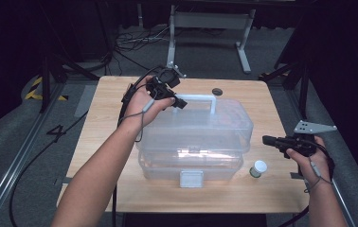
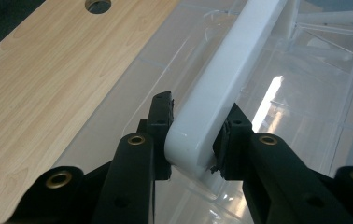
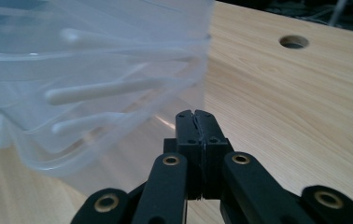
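You are working at a light wooden desk, where a clear plastic storage box is sitting near the middle with its grey front latch facing you and a round cable hole lying in the desktop just beyond it. Your left gripper is reaching in over the box's far left corner, and its fingers are clamping the left end of the white carry handle on the lid, one pad pressing on each side of the bar. Your right gripper is hovering off the box's right end, apart from it, pointing toward the box; its fingers are pressing together with nothing between them. A small bottle with a white cap is standing on the desk just beside the box's front right corner, between the box and your right hand.
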The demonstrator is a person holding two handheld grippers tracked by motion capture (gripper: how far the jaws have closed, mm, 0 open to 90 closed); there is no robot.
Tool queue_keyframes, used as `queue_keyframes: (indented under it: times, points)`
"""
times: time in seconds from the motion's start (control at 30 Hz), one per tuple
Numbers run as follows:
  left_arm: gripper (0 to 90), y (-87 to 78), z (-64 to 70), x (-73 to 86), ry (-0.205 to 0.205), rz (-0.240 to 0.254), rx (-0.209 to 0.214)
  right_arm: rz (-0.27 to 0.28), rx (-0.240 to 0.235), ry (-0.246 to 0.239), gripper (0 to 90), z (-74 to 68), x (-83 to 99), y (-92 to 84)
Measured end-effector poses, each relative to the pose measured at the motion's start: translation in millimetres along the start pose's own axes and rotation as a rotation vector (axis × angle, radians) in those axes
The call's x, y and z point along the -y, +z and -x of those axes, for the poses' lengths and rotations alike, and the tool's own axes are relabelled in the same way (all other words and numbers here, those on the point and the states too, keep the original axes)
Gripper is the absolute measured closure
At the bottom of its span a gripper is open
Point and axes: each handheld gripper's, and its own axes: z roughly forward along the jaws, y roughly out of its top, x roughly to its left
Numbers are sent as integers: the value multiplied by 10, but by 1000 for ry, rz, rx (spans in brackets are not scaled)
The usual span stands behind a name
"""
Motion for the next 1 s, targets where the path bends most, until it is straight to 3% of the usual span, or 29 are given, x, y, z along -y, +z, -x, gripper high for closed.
queue_keyframes:
  times: [0.13,0.4,0.6,1.0]
  points:
    - [716,1,-20,-6,-5,2,7,46,-90,-32,896,-78,-50,-33]
    - [713,-2,-41,-20,-7,-1,13,44,-184,-109,896,-268,-134,-3]
    - [709,-8,-50,-16,-9,4,17,40,-232,-145,896,-371,-167,53]
    - [706,-19,-54,-4,-10,8,22,33,-303,-146,896,-446,-146,197]
